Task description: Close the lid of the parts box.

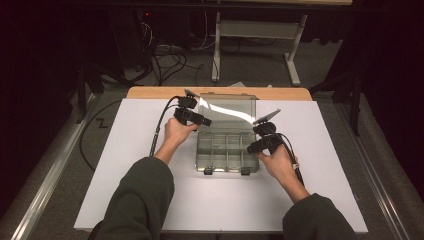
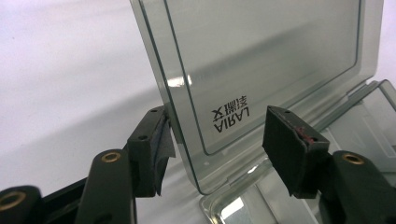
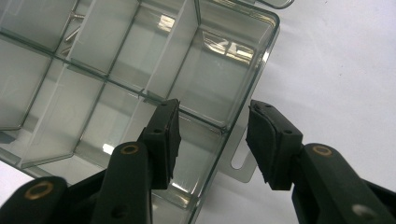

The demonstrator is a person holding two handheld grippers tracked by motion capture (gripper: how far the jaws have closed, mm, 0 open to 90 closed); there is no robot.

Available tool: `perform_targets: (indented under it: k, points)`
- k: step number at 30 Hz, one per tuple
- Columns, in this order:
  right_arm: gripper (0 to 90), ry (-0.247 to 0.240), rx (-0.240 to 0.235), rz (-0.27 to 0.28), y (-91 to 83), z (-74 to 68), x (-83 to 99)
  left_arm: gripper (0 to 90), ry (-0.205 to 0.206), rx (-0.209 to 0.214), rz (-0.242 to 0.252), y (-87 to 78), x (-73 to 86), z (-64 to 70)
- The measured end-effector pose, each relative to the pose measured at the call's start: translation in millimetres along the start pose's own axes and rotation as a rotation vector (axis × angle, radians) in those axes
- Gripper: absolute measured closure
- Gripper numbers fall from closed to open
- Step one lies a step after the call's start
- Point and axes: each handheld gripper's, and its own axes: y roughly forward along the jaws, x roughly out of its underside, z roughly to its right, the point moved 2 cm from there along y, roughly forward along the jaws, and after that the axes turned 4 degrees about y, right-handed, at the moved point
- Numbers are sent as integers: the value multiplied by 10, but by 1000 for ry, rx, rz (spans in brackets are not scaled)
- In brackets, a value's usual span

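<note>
A person stands at a white table (image 1: 150, 200), holding a two-jaw gripper in each hand over a clear plastic compartment box (image 1: 227, 150). The box's hinged lid (image 1: 227, 107) stands raised, tilted back away from the person. The left gripper (image 1: 199, 119) has its jaws spread wide, straddling the lid's side edge near a corner, not pinching it. The right gripper (image 1: 254, 148) is also wide open, its jaws either side of the box's side wall. Judging from this, the lid is up, and what remains is either laying it fully back or closing it. The left gripper view shows printed lettering on the lid (image 2: 261, 60). The right gripper view shows the dividers and small screws (image 3: 74, 29) in a far compartment.
</note>
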Motion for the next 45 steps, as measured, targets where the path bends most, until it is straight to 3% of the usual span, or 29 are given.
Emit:
perform_targets:
  k: [16, 26, 45]
  points:
    - [562, 4, 0, 5, -2, -1, 11, 480, 68, -1, 37, -169, 50, 84]
    - [562, 0, 0, 17, 2, 1, 19, 520, 136, -42, 47, -231, 98, 155]
    - [563, -2, 4, 23, 1, -6, 30, 576, 200, -50, 69, -351, 128, 242]
